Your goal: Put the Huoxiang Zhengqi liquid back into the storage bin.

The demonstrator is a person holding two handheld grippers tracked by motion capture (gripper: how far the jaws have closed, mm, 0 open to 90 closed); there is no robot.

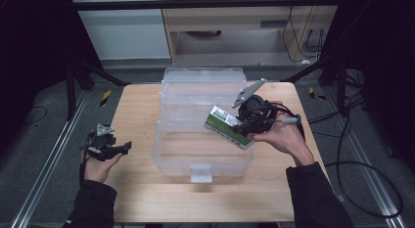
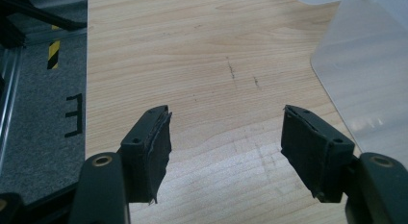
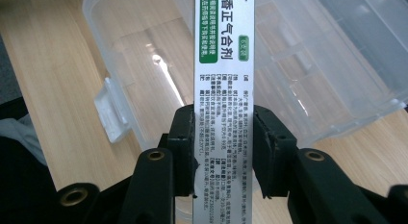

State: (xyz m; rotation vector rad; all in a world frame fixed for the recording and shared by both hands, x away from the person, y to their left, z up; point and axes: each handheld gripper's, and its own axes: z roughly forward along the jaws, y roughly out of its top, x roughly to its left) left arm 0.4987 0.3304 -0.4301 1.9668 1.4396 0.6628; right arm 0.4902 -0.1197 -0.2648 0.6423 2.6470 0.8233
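Overhead, right claw pinches a box above the bin; left claw rests spread.

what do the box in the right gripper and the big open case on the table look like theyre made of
Box: likely printed cardboard with a slight sheen; flat faces, crisp edges, dense print.
Case: likely clear to frosted plastic; the wood shows through its walls, with bright glints on them and a moulded latch at the front.
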